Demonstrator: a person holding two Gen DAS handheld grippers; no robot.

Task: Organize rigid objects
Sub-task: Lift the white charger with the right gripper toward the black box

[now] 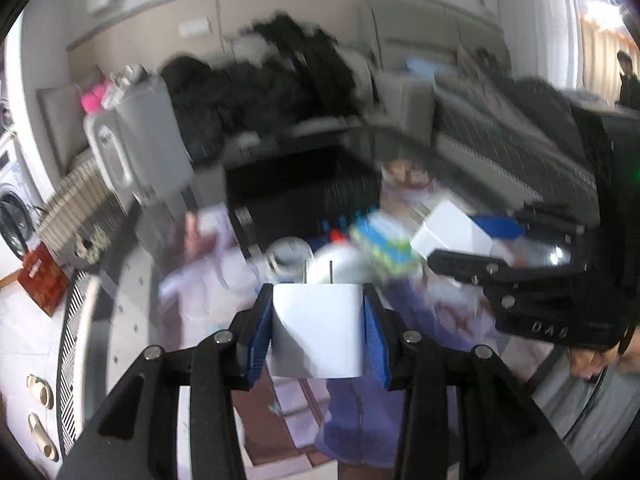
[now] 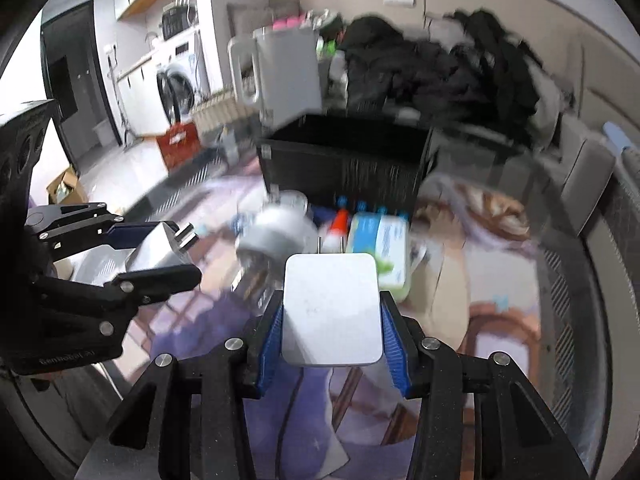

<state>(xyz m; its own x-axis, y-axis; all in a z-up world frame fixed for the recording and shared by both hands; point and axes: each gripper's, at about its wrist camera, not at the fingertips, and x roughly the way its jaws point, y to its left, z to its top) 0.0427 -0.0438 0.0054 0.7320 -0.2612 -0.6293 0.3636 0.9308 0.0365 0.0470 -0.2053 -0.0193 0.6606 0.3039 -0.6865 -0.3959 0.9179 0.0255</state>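
Note:
My left gripper (image 1: 318, 332) is shut on a white plug adapter (image 1: 318, 330), prongs pointing forward, held above the patterned cloth. It also shows at the left of the right wrist view (image 2: 160, 252). My right gripper (image 2: 332, 320) is shut on a second, flat white charger (image 2: 331, 308) with its prongs forward. That charger shows in the left wrist view (image 1: 452, 234) at the right. A black slatted crate (image 2: 344, 160) stands ahead of both grippers. A glass jar with a grey lid (image 2: 276, 232), a glue bottle (image 2: 338, 226) and a blue-green packet (image 2: 380, 248) lie before it.
A grey-white plastic container (image 2: 280, 72) with a handle stands left of the crate. Dark clothes (image 2: 440, 68) are piled on the sofa behind. A purple patterned cloth (image 2: 492, 272) covers the surface. A washing machine (image 2: 176, 80) is at the far left.

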